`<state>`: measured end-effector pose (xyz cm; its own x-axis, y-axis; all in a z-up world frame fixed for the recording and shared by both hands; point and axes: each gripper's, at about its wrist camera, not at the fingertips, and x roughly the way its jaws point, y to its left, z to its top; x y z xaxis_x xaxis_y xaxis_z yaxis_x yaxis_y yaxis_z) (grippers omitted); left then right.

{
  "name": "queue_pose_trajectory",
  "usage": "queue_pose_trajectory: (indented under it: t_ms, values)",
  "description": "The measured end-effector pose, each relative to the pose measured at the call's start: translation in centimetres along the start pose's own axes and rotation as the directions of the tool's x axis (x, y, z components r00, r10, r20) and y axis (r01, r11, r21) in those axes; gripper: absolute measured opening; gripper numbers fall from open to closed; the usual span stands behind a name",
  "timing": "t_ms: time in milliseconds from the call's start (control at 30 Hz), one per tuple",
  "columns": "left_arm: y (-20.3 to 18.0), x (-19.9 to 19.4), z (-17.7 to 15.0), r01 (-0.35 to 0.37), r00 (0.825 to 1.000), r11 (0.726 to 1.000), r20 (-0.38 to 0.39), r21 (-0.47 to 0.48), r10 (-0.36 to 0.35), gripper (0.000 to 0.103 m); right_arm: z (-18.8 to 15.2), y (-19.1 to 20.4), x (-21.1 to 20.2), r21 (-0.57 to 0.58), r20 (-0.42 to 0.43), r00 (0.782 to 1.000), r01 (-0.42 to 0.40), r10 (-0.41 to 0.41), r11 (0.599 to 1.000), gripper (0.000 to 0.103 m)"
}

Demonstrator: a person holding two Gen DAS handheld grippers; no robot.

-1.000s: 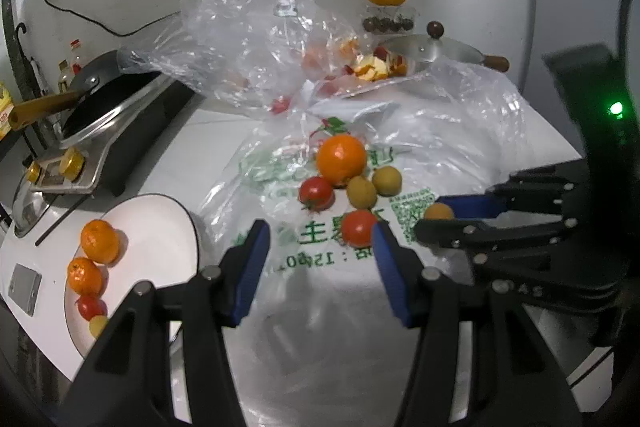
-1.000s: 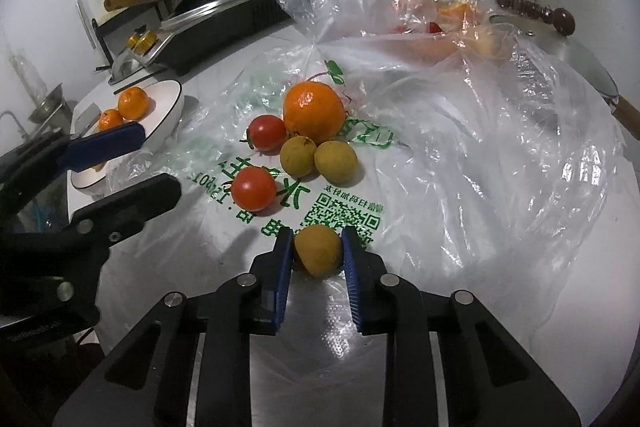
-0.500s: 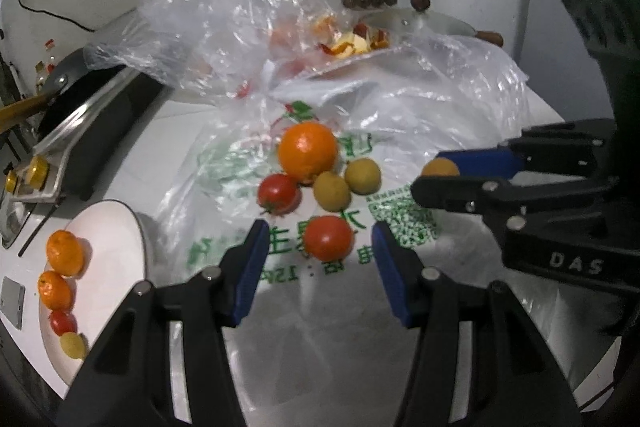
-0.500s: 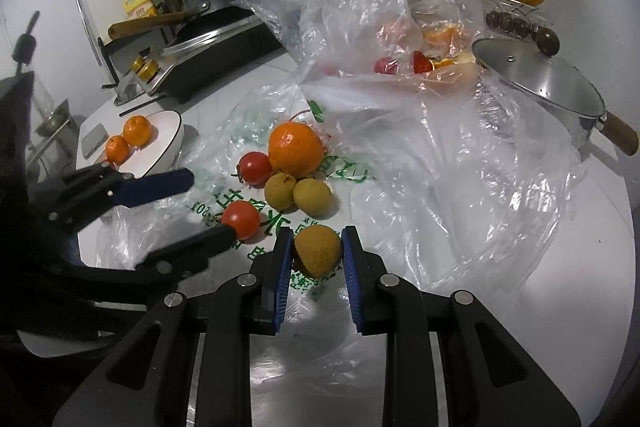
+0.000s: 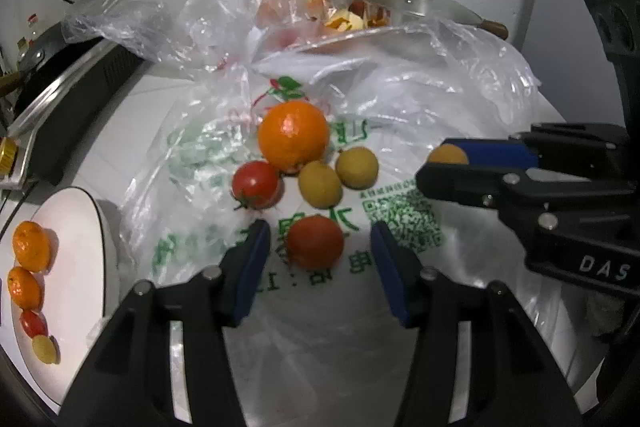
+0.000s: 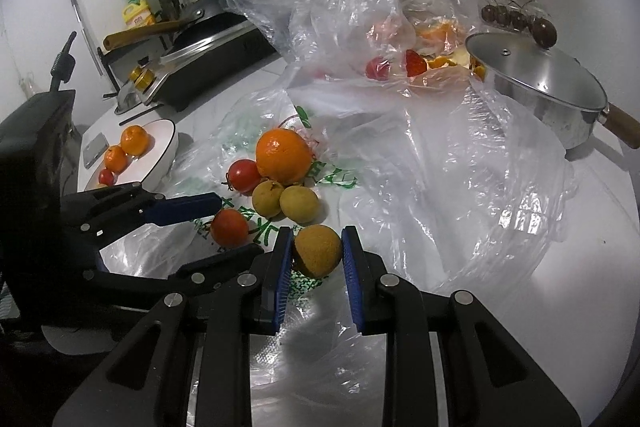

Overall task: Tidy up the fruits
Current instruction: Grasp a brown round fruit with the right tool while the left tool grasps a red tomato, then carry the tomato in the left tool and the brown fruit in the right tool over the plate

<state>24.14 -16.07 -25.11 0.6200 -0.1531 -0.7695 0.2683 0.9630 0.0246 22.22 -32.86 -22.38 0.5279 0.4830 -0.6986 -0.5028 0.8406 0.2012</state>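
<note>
Left wrist view, from its left edge: a white plate (image 5: 76, 267) carries two small oranges (image 5: 30, 246), a little tomato and a pale yellow fruit in a row. Just beside the plate a printed plastic bag (image 5: 360, 307) lies spread over the counter. On it the left gripper (image 5: 318, 241) straddles a red tomato (image 5: 315, 242), its blue pads on either side with a gap showing (the jaws are closing, not yet pressing). Just beyond sit a second tomato (image 5: 256, 185), a large orange (image 5: 293, 136) and two yellow-brown fruits (image 5: 320, 185), all bunched and touching. At the right, the right gripper (image 5: 450, 163) comes in sideways, and only a sliver of what it carries peeks out between the fingers.

Right wrist view fills that in: the right gripper (image 6: 316, 253) is clenched on a brown round fruit (image 6: 318, 251), both pads against its sides, lifted just clear of the bag. The left gripper's fingers (image 6: 182, 207) show at the left around the tomato (image 6: 229, 228). This view alone takes in the stove with its pan (image 6: 208, 15) at the back left, and the whole of the lidded steel pot (image 6: 540, 87) at the right (merely an edge in the other view).
</note>
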Motion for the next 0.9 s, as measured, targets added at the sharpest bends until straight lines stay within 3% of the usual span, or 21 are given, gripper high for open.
queue_pose_trajectory:
  t_ms: [233,900]
  values:
    - [-0.2,0.2,-0.1,0.035,0.999,0.999,-0.013,0.010,-0.035,0.031,0.0,0.2,0.0,-0.009,0.000,1.000,0.001,-0.001,1.000,0.026]
    - [-0.1,-3.9,-1.2,0.100,0.993,0.994,0.052,0.034,-0.102,0.030,0.7,3.4,-1.2,-0.060,0.025,0.999,0.026,-0.024,0.998,0.026]
